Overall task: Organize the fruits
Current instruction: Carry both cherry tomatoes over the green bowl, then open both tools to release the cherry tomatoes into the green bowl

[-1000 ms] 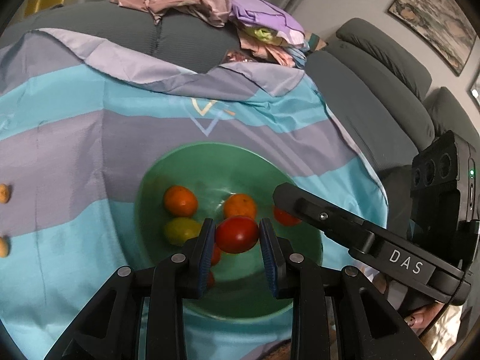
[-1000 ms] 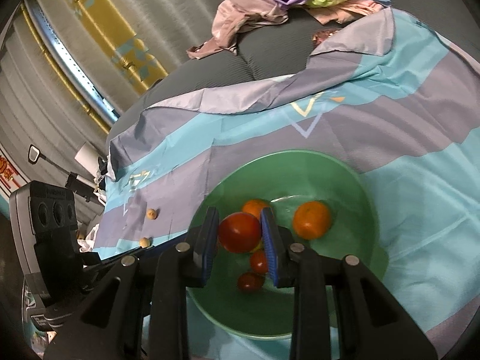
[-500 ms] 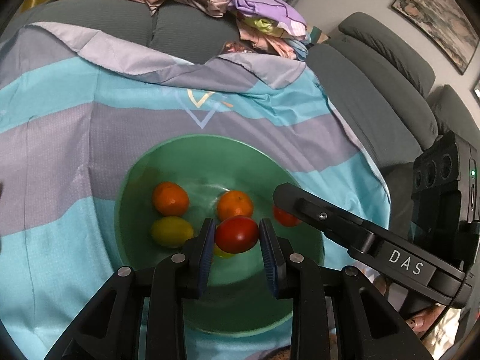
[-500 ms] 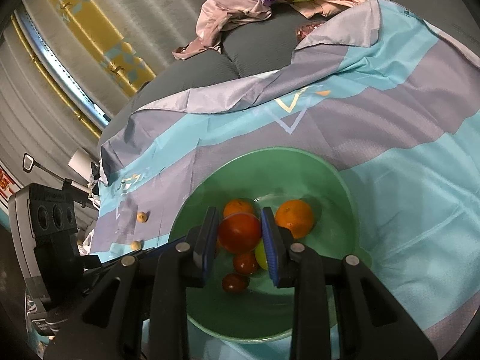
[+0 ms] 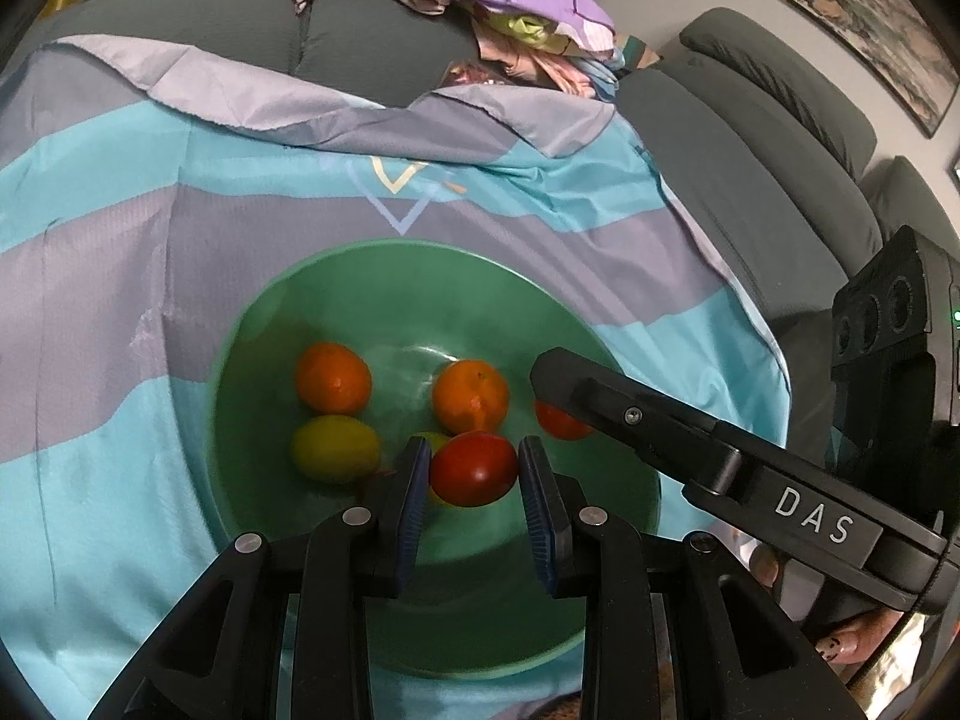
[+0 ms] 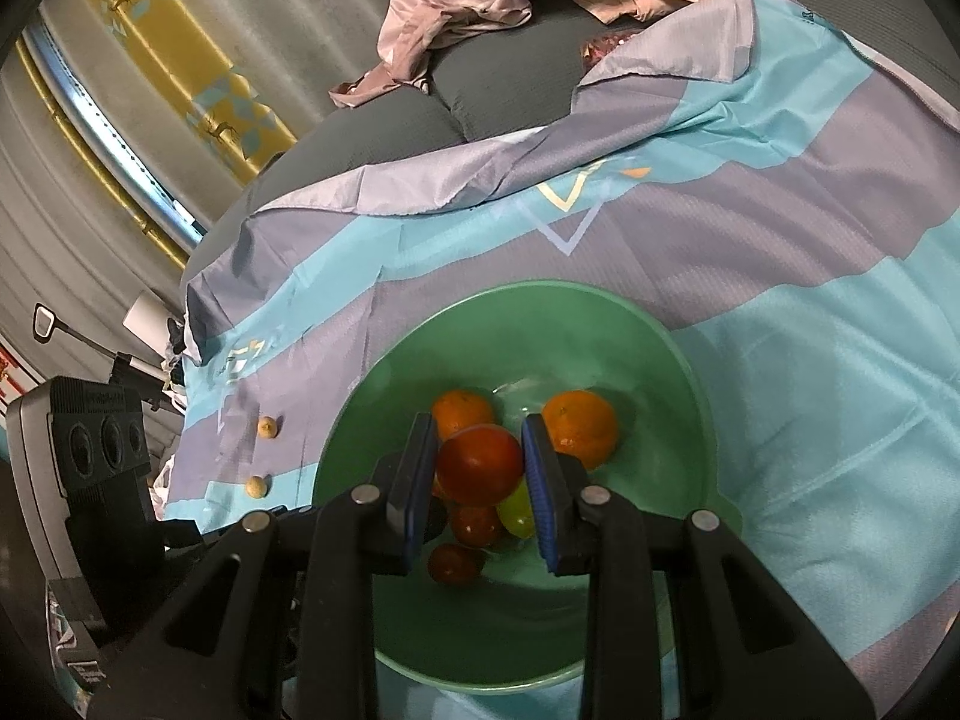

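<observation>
Since the earlier frames the green bowl has drifted toward the middle of the left wrist view, and the two small tan fruits on the cloth have slipped out of that view past its left edge. In the right wrist view the bowl sits a little lower and left than a second ago. Both grips look unchanged.

Left gripper: blue pads pressed on either side of a red tomato, held over the near half of the bowl. Jaws narrow, closed on the fruit.

Right gripper: same arrangement, pads clamped on a second red tomato, also above the bowl. One of its black fingers crosses the right side of the left wrist view, lettered DAS.

Bowl contents, left wrist view: two oranges toward the far side, a yellow-green fruit at left, and a red one partly hidden behind the right gripper's finger. The right wrist view adds two small red tomatoes low in the bowl beneath the held one.

Bowl rests on a striped teal and grey-lilac cloth spread over a grey sofa. Two small tan round fruits lie on the cloth, well left of the bowl in the right wrist view. Heap of crumpled clothes on the sofa back. Framed picture on the wall, upper right.
</observation>
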`<state>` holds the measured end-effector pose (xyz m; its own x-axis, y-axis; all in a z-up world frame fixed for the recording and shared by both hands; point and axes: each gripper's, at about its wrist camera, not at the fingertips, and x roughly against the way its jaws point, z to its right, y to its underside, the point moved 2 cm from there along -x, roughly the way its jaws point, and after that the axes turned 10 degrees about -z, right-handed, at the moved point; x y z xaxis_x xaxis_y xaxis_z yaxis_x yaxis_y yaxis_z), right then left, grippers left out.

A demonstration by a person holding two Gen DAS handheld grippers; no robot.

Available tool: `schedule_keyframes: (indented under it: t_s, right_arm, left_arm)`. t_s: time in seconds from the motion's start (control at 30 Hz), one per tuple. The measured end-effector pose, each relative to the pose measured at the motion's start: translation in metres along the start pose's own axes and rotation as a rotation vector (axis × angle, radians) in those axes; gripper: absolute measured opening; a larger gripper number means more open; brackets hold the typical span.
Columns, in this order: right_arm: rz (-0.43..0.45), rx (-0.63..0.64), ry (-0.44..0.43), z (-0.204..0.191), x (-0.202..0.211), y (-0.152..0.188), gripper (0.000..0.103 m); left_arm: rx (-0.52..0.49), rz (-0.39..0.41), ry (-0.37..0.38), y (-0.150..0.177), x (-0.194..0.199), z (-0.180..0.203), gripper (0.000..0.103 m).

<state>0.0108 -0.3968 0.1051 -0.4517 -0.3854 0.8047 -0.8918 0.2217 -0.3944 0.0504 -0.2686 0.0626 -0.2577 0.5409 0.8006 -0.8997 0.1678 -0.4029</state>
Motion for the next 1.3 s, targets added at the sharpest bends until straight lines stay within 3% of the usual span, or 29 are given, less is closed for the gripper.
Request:
schedule_keyframes:
  t_s: [1.2,1.3]
  right_arm:
    - [-0.037,0.016,0.142,-0.001,-0.017,0.001,0.031]
    - [-0.029,0.020,0.147,-0.004,-0.015,0.002,0.048]
  left_arm:
    - [0.003,-0.017,-0.013,0.002,-0.009,-0.004,0.030]
    - [0.007,-0.015,-0.020,0.003,-0.005,-0.005,0.031]
